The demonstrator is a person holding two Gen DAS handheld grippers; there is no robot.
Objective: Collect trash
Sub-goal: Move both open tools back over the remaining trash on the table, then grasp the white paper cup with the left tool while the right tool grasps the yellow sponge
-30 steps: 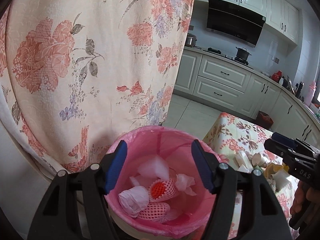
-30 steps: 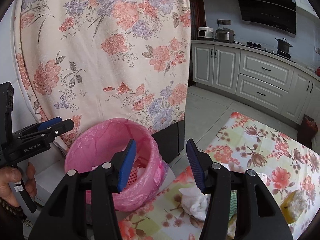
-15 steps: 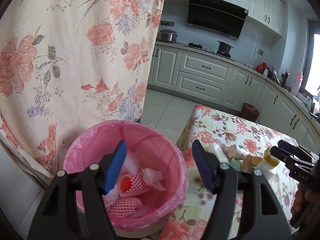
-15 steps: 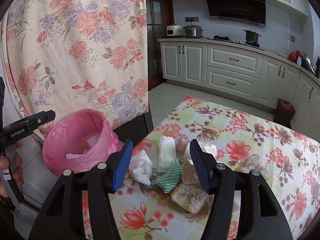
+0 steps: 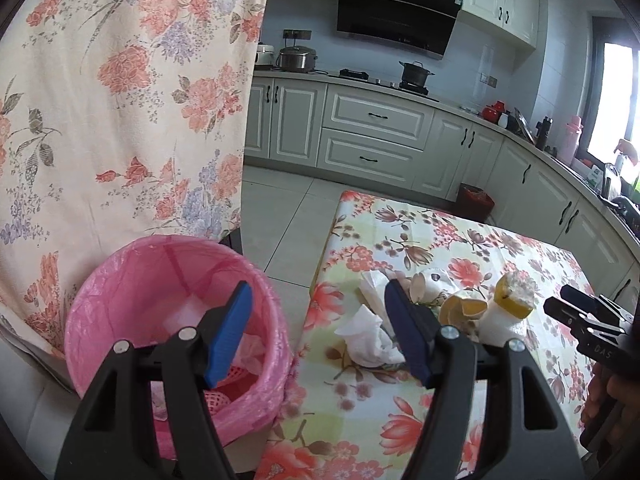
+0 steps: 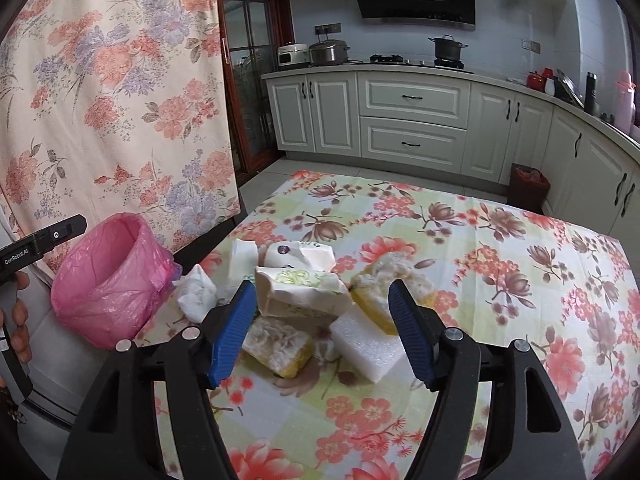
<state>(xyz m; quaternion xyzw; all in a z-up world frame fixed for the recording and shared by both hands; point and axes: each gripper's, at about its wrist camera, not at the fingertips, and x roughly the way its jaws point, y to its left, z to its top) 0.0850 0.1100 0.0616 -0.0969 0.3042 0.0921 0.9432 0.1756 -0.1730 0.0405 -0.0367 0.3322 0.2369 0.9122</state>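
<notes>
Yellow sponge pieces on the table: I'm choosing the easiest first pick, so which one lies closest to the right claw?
The sponge piece by the claw's left finger, nearer than the other sponge piece behind the white foam block.

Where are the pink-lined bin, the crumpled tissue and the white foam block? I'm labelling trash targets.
pink-lined bin (image 6: 102,280), right wrist view, on its outer bag wall.
crumpled tissue (image 6: 197,294), right wrist view, on its middle folds.
white foam block (image 6: 370,346), right wrist view, on its top face.
</notes>
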